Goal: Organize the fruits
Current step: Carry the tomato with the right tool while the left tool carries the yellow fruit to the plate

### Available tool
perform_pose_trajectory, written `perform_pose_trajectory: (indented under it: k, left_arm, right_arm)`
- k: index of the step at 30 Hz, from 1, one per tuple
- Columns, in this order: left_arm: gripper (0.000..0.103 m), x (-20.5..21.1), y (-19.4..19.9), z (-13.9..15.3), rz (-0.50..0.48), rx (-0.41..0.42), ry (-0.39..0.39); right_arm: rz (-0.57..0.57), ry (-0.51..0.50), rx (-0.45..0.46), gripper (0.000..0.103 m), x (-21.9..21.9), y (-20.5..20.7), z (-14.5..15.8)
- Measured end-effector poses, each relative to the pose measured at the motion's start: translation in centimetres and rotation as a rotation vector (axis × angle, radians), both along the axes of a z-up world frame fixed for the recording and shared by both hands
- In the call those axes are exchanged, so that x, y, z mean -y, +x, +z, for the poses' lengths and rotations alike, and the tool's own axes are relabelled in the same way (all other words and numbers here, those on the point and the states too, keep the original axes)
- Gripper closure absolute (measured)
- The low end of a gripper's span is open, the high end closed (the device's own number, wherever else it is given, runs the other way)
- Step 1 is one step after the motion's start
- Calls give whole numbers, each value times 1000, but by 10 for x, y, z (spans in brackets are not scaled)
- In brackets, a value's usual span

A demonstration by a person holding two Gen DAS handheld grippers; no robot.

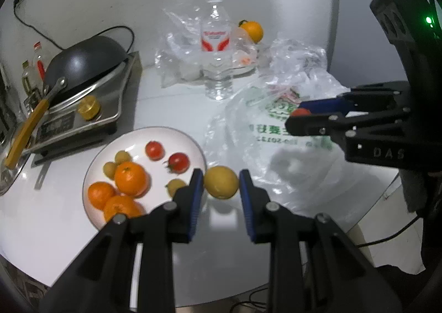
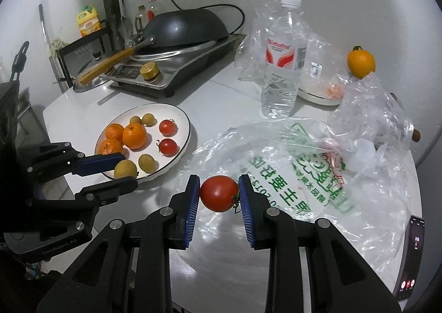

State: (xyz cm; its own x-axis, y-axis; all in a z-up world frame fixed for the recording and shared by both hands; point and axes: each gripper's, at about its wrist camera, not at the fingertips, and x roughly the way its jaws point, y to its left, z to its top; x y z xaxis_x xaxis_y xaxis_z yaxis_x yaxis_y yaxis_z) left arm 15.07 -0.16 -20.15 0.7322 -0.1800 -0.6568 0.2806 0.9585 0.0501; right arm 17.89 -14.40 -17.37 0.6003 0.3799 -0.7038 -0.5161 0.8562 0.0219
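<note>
A white plate (image 1: 95,163) (image 2: 183,116) holds three oranges (image 1: 130,179), two red tomatoes (image 1: 179,162) and several small yellow fruits (image 1: 123,157). My left gripper (image 1: 221,184) (image 2: 125,169) is shut on a yellow fruit (image 1: 221,181) (image 2: 125,169) over the plate's near right rim. My right gripper (image 2: 219,193) (image 1: 299,114) is shut on a red tomato (image 2: 219,193) (image 1: 301,112) above a clear plastic bag (image 2: 290,172). One more orange (image 1: 252,29) (image 2: 360,63) sits far back.
A water bottle (image 1: 216,45) (image 2: 284,56) stands mid-table among crumpled plastic bags (image 1: 298,64). A stove with a black wok (image 1: 83,64) (image 2: 185,25) is at the left. A small white dish (image 2: 317,94) lies behind the bottle. A phone (image 2: 411,255) lies at the right table edge.
</note>
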Motion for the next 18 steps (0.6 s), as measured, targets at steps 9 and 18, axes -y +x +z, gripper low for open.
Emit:
perform_pose_trajectory:
  k: [9,18]
  left_arm:
    - [75,-24,-3,-3,29,2,-30]
    - [75,-43,-1,-20,76,-15,1]
  right_arm:
    - [24,-24,-5,72,-22,0,-1]
    - [52,-40,-13,72,-43,1,-4]
